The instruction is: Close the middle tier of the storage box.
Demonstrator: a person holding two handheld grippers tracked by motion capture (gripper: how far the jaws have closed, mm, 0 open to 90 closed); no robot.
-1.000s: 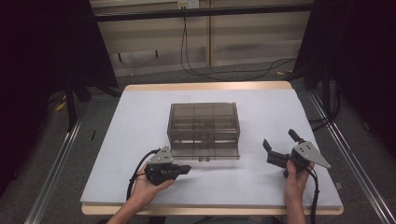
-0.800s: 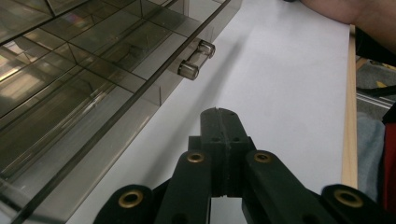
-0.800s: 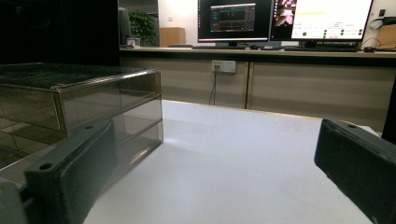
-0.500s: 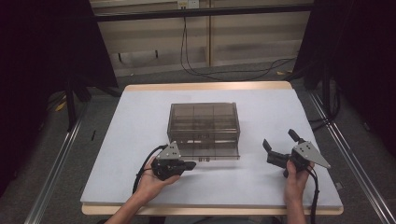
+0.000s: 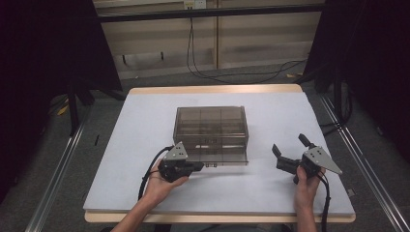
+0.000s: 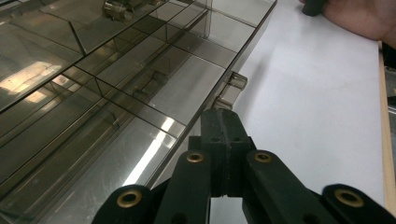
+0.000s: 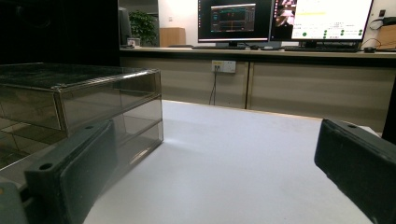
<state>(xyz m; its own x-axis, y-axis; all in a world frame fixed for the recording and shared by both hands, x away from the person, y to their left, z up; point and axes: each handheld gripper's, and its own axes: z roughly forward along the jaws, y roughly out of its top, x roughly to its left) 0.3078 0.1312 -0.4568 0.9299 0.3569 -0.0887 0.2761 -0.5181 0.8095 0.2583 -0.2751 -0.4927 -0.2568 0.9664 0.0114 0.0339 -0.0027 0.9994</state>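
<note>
My left gripper (image 5: 197, 166) pinched tight, empty, tips at drawer tab (image 6: 232, 84) on front of box (image 5: 211, 126), mid-table. Right gripper (image 5: 289, 151) wide, idle, well right of box. Risk: closed tips slip off tab, shove light box. White table (image 5: 140, 125), grey floor, monitors (image 7: 285, 18) behind.

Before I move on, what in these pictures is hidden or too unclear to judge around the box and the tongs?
- Contact at the latch: in the left gripper view the shut left tongs cover their own tips, so touching or just short is unclear.
- Inside the box: high view, tinted plastic and glare hide any contents.
- Right tongs: right gripper view, both open pads cut off by the edges.
- Box front clip: high view, too small.
</note>
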